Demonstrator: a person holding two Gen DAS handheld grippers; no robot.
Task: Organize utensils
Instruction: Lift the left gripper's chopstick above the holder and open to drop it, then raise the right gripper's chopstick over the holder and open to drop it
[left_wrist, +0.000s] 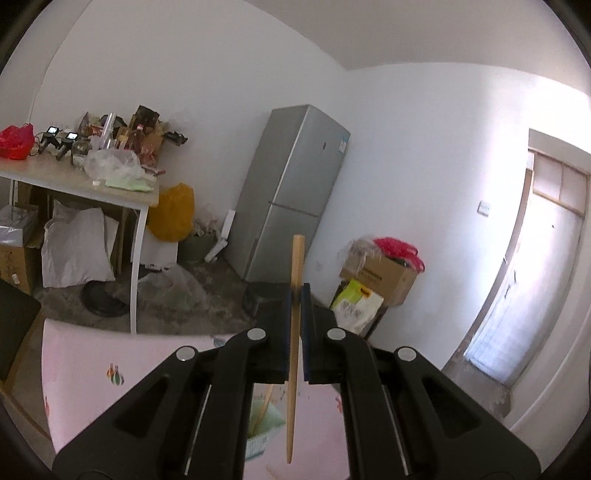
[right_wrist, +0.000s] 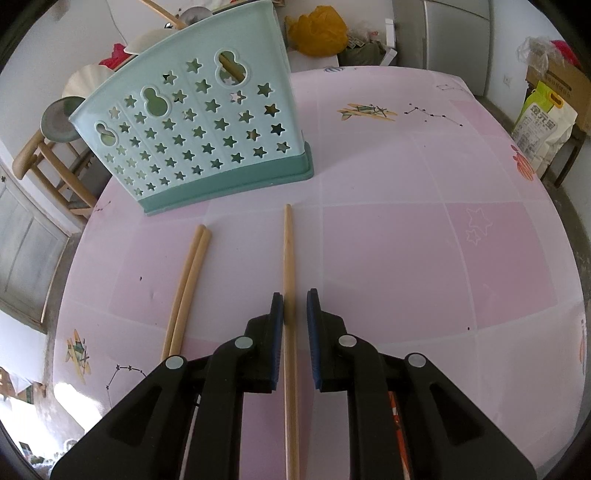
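My left gripper (left_wrist: 295, 291) is shut on a wooden chopstick (left_wrist: 297, 258). It holds the stick upright in the air, above the pink table (left_wrist: 92, 387) and the mint utensil holder (left_wrist: 264, 424). In the right wrist view the mint holder (right_wrist: 199, 125), pierced with star holes, stands at the far left of the table (right_wrist: 406, 221). A single chopstick (right_wrist: 288, 251) lies on the table between the jaws of my right gripper (right_wrist: 295, 299). The jaws stand slightly apart, with a gap at the right pad. Two more chopsticks (right_wrist: 190, 273) lie side by side to its left.
A grey fridge (left_wrist: 291, 192) stands against the far wall. A cluttered side table (left_wrist: 74, 177) is to its left and a cardboard box (left_wrist: 384, 273) to its right. A wooden chair (right_wrist: 48, 158) stands behind the holder, and a rice bag (right_wrist: 543, 125) past the table's right edge.
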